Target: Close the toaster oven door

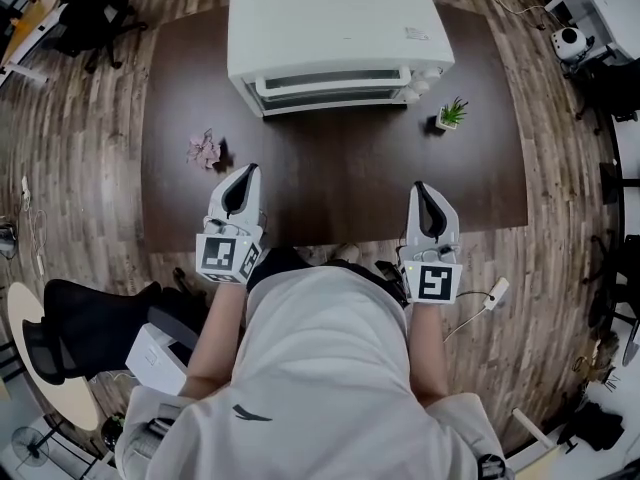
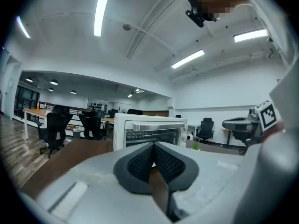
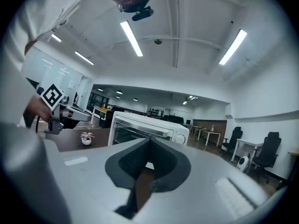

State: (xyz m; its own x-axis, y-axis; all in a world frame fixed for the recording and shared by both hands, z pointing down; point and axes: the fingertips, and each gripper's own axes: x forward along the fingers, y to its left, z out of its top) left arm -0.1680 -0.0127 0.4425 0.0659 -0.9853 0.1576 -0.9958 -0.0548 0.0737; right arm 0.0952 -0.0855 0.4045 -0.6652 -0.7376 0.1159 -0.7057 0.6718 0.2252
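A white toaster oven [image 1: 335, 38] stands at the far side of the dark brown table [image 1: 330, 193]. Its glass door [image 1: 335, 90], with a bar handle along the top, looks upright against the front. In the left gripper view the oven [image 2: 147, 132] rises straight ahead, and the right gripper view shows the oven [image 3: 145, 127] beyond the jaws. My left gripper [image 1: 240, 173] and right gripper [image 1: 424, 188] hover over the table's near edge, well short of the oven. Both are shut and empty, pads together in the left gripper [image 2: 153, 146] and the right gripper [image 3: 149, 140].
A small potted green plant [image 1: 450, 114] sits right of the oven, a pink flower ornament [image 1: 205, 149] at the table's left. Black office chairs stand at the far left [image 1: 85, 8] and beside me [image 1: 80, 328]. A white box [image 1: 155, 358] lies on the floor.
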